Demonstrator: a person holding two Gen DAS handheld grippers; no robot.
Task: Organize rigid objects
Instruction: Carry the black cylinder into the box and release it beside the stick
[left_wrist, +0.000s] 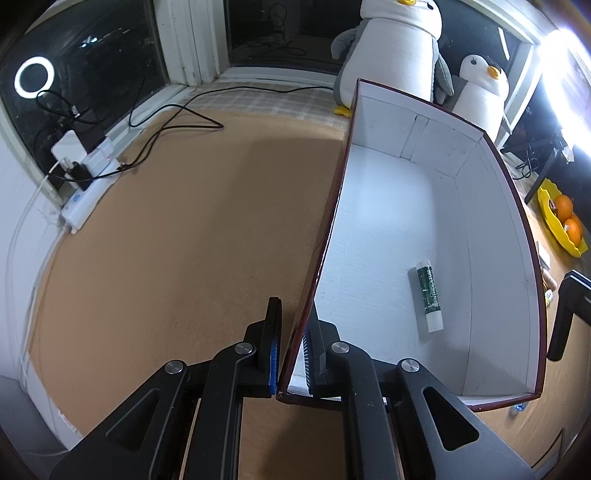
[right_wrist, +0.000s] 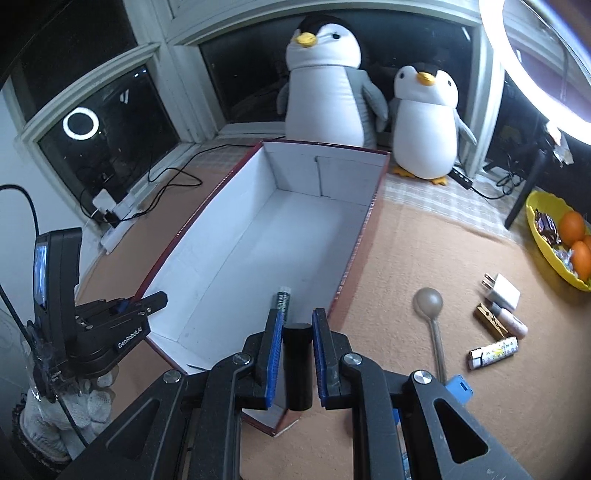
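Right wrist view: right gripper (right_wrist: 297, 350) clamps a black cylinder (right_wrist: 296, 365), long axis along its fingers, directly over the box's (right_wrist: 207, 236) near corner (drop looks imminent). Left gripper (left_wrist: 291, 350) pinches the box wall.

Box mouth: your way in from above is open; the box (right_wrist: 236, 236) floor is bare except one tube (left_wrist: 429, 299) by the right wall.
Left wall: your left gripper (left_wrist: 291, 343) is clamped on it, blocking that corner.
Left of box: you have bare tabletop (left_wrist: 166, 240); cables (left_wrist: 173, 122) and a power strip (left_wrist: 86, 195) line the window edge.
Right of box: spoon (right_wrist: 430, 314), charger (right_wrist: 502, 291) and lighter (right_wrist: 493, 352) crowd your path.
Far end: penguins (right_wrist: 325, 85) stand behind.
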